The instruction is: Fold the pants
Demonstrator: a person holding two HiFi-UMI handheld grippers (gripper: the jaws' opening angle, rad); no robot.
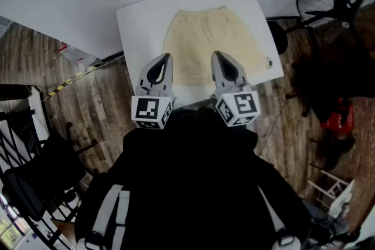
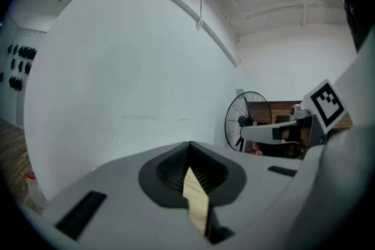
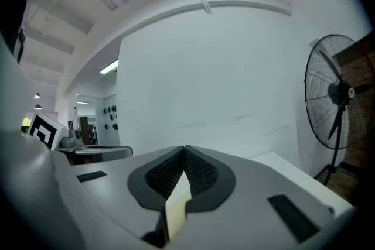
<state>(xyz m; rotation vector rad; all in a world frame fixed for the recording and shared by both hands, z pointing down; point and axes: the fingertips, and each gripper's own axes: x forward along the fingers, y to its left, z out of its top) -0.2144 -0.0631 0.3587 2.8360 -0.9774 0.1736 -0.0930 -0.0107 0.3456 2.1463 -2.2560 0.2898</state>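
Note:
Cream-coloured pants, short-legged, lie spread flat on a white table, waistband at the far side. My left gripper and right gripper hover side by side over the near hem, both pointing away from me. Each has its jaws closed tip to tip with nothing held. In the left gripper view the left gripper faces a white wall, and a sliver of the cream pants shows below through the jaw slot. The right gripper shows the same sliver of pants.
A black standing fan is right of the table, with a dark stool at the table's right edge. A black chair stands on the wood floor at my left. The table's far edge meets a white wall.

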